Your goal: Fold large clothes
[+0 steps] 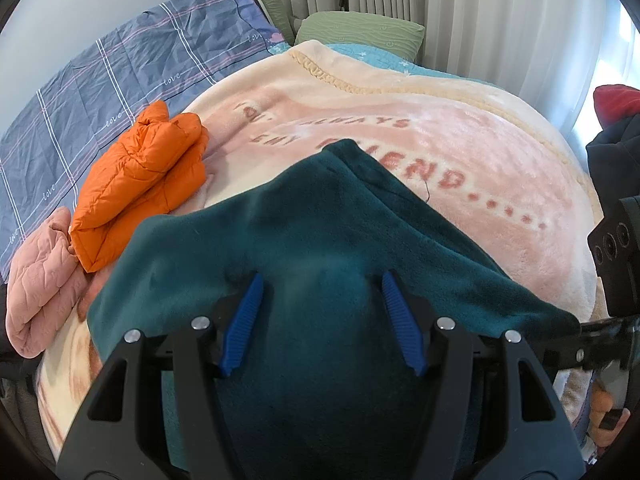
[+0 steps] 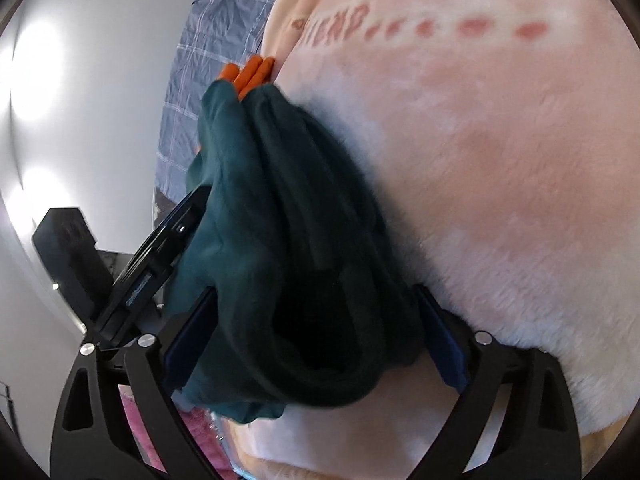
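Note:
A dark teal fleece garment (image 1: 304, 216) lies on the pink blanket (image 1: 480, 168) of a bed. My left gripper (image 1: 322, 292) is open, its blue fingers (image 1: 244, 320) spread wide above the fleece, nothing pinched. In the right wrist view, my right gripper (image 2: 316, 312) has its jaws spread around a thick folded bundle of the teal fleece (image 2: 296, 240), pressing it from both sides at the blanket's edge (image 2: 480, 200). The left gripper's black body (image 2: 152, 264) shows at the left there.
A folded orange puffer jacket (image 1: 140, 184) and a folded pink quilted garment (image 1: 44, 280) lie at the left of the blanket. A blue checked sheet (image 1: 100, 76), green pillows (image 1: 360, 32) and curtains are behind. Dark clothing (image 1: 616, 140) stands at the right.

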